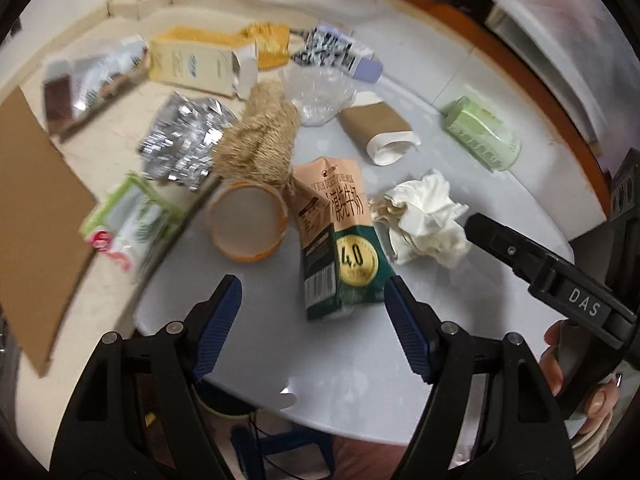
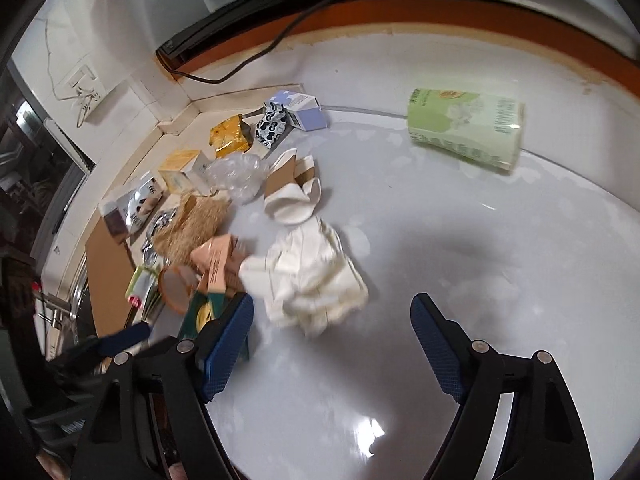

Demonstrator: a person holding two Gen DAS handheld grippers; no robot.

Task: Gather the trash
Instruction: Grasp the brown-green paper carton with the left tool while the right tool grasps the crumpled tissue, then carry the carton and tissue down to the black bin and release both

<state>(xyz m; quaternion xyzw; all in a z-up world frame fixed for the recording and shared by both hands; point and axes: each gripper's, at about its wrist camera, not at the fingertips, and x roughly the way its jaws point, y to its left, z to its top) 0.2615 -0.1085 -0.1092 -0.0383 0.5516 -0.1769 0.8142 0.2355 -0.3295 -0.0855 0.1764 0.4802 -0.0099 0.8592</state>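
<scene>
A pink and green milk carton (image 1: 340, 248) lies crushed on the white round table (image 1: 340, 360). My left gripper (image 1: 312, 284) hovers open over its lower end, and the pads do not press on it. Just to the right lies a crumpled white tissue (image 1: 424, 220). In the right wrist view that tissue (image 2: 316, 276) sits ahead of my open right gripper (image 2: 332, 304), nearer the left pad, with no contact. One black finger (image 1: 520, 256) of the right gripper reaches toward the tissue in the left wrist view.
Beyond the carton lie an orange lid (image 1: 248, 220), a loofah (image 1: 260, 136), a foil wrapper (image 1: 184, 140), a flattened paper cup (image 1: 380, 128), clear plastic (image 1: 320, 92) and small boxes (image 1: 200, 64). A green tissue pack (image 2: 464, 128) lies apart at the far right. Cardboard (image 1: 32, 208) leans at the left.
</scene>
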